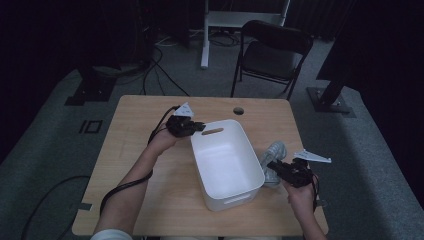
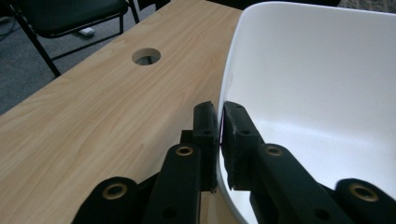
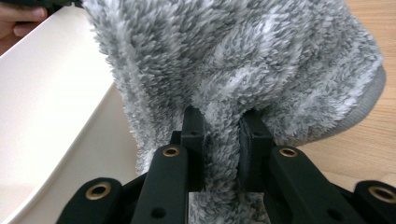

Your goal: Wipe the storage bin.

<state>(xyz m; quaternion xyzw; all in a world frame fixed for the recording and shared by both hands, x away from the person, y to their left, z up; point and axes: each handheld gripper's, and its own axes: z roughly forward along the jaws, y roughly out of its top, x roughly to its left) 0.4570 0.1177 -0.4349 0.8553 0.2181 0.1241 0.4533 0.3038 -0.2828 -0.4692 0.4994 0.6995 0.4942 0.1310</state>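
The white bin (image 1: 227, 165) sits mid-table and blocks the straight path between the two sides. Its inside is empty, so open from above. The fuzzy grey sock (image 1: 272, 161) crowds the bin's right wall. Left half of the table (image 1: 130, 145) is bare, with a cable hole (image 1: 238, 110) far.

One white plastic rectangular bin (image 1: 227, 162), open top, two slot handles on its short walls. One fluffy grey-and-white striped fabric item (image 1: 272, 161), looks like a single sock, could be more folded together, hard to tell from above. One light wooden table (image 1: 135, 150) with one round cable hole (image 1: 238, 110). Two black two-jaw handheld grippers: left gripper (image 1: 199, 126), right gripper (image 1: 273, 165). Two grey three-cornered plates, one per gripper. Two forearms, two hands. One black folding chair (image 1: 270, 52) behind the table. One white metal stand (image 1: 240, 20) at the back. Several black cables on the floor, count unclear in the dark.
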